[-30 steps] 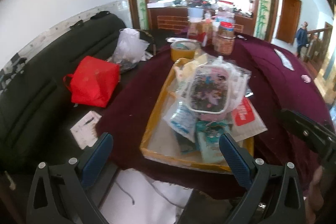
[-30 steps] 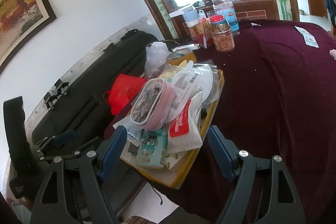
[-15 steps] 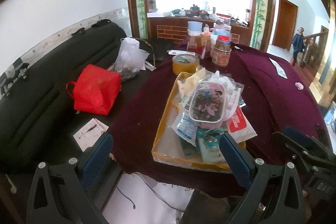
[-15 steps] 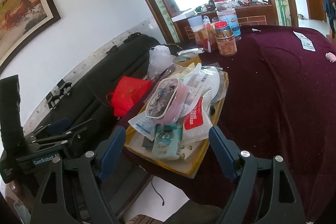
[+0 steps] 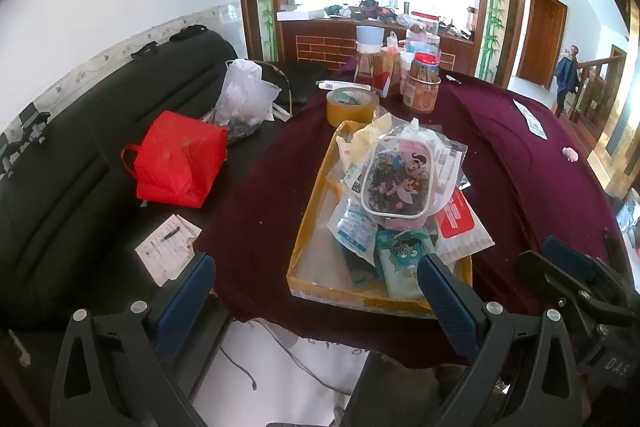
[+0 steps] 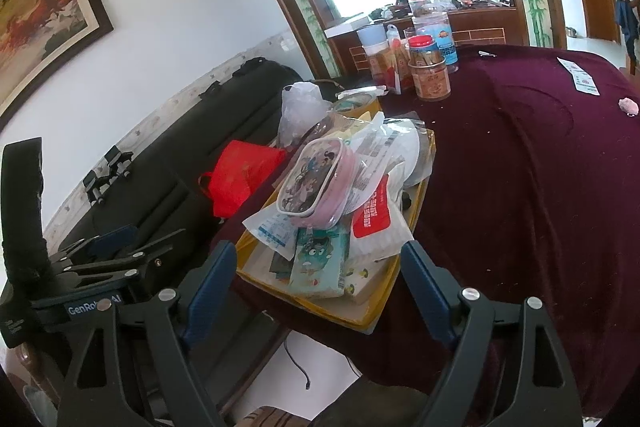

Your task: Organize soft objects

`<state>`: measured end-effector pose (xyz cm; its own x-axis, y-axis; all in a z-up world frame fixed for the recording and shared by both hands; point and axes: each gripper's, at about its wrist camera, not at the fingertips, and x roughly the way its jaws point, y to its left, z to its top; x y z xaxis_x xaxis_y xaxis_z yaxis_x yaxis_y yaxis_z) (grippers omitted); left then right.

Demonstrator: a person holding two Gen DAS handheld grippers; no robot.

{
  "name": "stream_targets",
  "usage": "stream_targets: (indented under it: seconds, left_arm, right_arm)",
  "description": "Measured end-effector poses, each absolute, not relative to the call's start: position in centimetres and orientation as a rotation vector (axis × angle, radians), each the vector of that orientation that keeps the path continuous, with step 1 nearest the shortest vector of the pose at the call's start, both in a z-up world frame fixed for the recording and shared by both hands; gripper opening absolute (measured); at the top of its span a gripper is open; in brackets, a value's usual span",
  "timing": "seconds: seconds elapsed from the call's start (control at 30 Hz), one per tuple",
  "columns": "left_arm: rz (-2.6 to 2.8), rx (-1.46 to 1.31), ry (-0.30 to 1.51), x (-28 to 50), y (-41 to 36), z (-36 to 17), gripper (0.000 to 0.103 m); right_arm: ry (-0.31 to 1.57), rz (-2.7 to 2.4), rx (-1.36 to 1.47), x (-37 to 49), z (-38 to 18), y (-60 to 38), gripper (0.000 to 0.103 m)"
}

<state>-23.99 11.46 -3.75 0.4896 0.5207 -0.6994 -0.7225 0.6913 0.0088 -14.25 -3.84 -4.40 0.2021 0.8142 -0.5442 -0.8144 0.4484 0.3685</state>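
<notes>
Nearest the cameras, the left gripper [image 5: 316, 291] and the right gripper [image 6: 316, 279] both hang short of the desk edge with their blue-padded fingers [image 5: 446, 303] spread wide and nothing between them, so the task looks to be at its opening step: the approach, with no soft item picked yet. Just past the fingers sits the shallow yellow tray [image 5: 310, 227] on the maroon-clothed desk [image 5: 520, 163], close to its near edge, heaped with soft packets. At the near end lies a teal cartoon tissue pack [image 6: 320, 263], beside it a clear pouch with blue print [image 5: 354, 229] and a white packet with a red label [image 6: 372, 217]. On top of the heap rests a pink cartoon-print pouch [image 5: 398, 181] with a white rim, tilted on crinkled plastic bags. The next move likely calls for one gripper to come forward over the tray and close on the topmost or nearest piece; the pouch is stacked loosely, so a steady pinch from above seems wise, or the pile may slide. Farther off stand a roll of brown tape [image 5: 351, 105] and a red-lidded jar [image 5: 422, 85]; a red bag [image 5: 180, 159] lies on the dark sofa [image 5: 80, 147] beside the desk.
</notes>
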Motion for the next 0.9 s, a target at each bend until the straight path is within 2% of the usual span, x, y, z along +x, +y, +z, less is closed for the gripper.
stream_targets:
  seconds: [0.9]
  left_arm:
    - [0.747,-0.28,0.806,-22.7,11.2,-5.6,0.102]
  right_arm:
    - [0.788,1.122,0.01,-13.7,-5.1,-3.7,0.084]
